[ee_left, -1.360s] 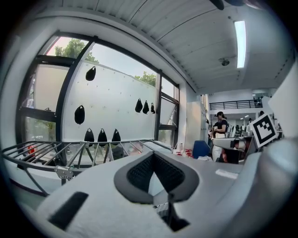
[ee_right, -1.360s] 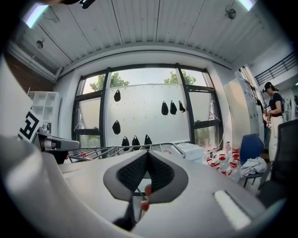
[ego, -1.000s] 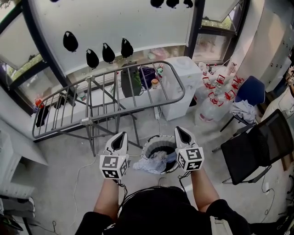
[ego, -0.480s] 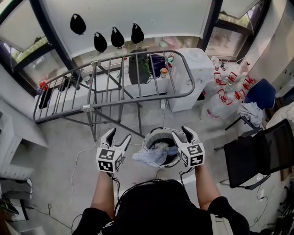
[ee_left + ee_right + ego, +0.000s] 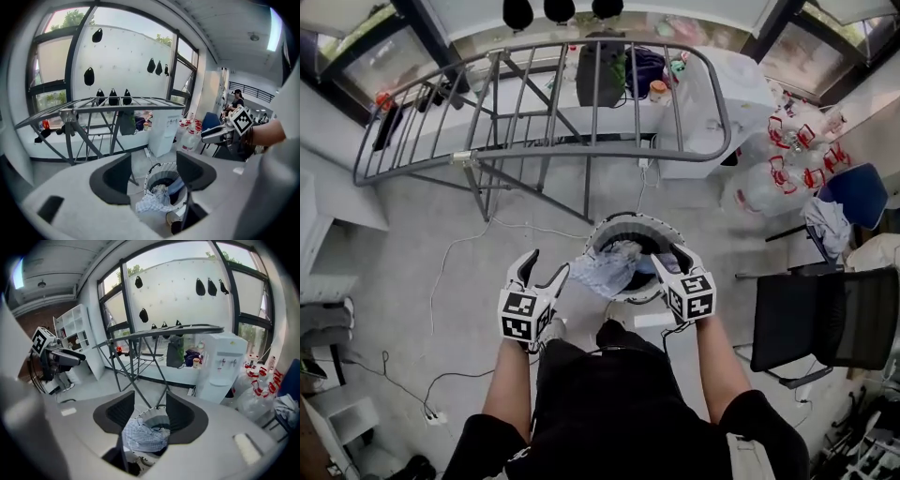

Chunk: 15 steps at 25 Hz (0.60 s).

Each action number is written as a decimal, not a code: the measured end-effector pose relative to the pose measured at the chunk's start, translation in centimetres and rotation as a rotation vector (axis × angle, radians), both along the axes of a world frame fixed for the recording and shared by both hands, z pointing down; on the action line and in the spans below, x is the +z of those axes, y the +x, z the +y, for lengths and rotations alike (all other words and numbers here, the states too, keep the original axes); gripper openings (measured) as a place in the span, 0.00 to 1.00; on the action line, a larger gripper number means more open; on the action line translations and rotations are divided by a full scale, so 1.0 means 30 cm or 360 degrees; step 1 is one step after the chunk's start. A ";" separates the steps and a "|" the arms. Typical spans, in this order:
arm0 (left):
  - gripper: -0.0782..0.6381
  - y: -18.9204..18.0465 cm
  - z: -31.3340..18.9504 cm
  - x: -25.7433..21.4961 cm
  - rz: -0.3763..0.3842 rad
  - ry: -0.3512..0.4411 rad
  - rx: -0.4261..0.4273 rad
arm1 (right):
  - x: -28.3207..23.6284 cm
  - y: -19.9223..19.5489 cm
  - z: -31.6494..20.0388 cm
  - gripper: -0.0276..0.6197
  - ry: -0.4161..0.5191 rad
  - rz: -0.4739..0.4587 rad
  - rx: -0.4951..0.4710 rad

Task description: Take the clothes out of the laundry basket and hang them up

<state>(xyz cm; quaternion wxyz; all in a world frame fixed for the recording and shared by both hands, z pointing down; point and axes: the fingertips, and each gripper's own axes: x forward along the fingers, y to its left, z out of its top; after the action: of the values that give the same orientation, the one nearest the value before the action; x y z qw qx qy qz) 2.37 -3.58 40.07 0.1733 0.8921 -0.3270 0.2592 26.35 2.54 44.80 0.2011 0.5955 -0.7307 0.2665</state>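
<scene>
just beyond the fingers of left gripper (image 5: 546, 264) and right gripper (image 5: 669, 258), clothes (image 5: 607, 270) are heaped in the basket (image 5: 630, 218). both sets of jaws, just opened, are spread with nothing gripped. the basket may be tipped if clothes are yanked sideways.

Bright daylight from windows (image 5: 356, 56); gripper views fisheye-warped, corners black.

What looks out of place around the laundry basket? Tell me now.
A pale checked garment spills over the near-left rim of the laundry basket and hangs outside it towards the floor, instead of lying inside with the rest. Nothing else stands out as askew or damaged.
</scene>
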 end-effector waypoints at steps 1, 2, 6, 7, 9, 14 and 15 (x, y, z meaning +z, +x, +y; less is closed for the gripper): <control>0.54 -0.005 0.008 0.035 -0.0008 -0.0029 -0.0018 | 0.041 -0.010 -0.004 0.37 -0.0038 0.0004 -0.0039; 0.54 -0.014 0.025 0.071 -0.0016 -0.0063 -0.0040 | 0.084 -0.023 0.000 0.37 -0.0080 0.0006 -0.0080; 0.54 -0.047 0.103 0.223 -0.0061 -0.0210 -0.0133 | 0.265 -0.057 0.029 0.37 -0.0259 -0.0007 -0.0219; 0.54 -0.049 0.099 0.258 -0.0071 -0.0223 -0.0145 | 0.307 -0.060 0.018 0.37 -0.0287 -0.0009 -0.0239; 0.54 -0.049 0.098 0.328 -0.0087 -0.0250 -0.0162 | 0.390 -0.071 0.006 0.37 -0.0343 -0.0006 -0.0290; 0.54 -0.055 0.142 0.533 -0.0131 -0.0360 -0.0186 | 0.625 -0.134 0.016 0.37 -0.0504 0.0067 -0.0514; 0.54 -0.058 0.138 0.578 -0.0139 -0.0371 -0.0184 | 0.676 -0.149 0.007 0.37 -0.0523 0.0095 -0.0560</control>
<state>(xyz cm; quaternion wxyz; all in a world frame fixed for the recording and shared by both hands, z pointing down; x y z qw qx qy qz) 0.64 0.56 57.40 0.2759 0.8335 -0.3527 0.3236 21.89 2.76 65.07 0.3601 0.4259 -0.7637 0.3250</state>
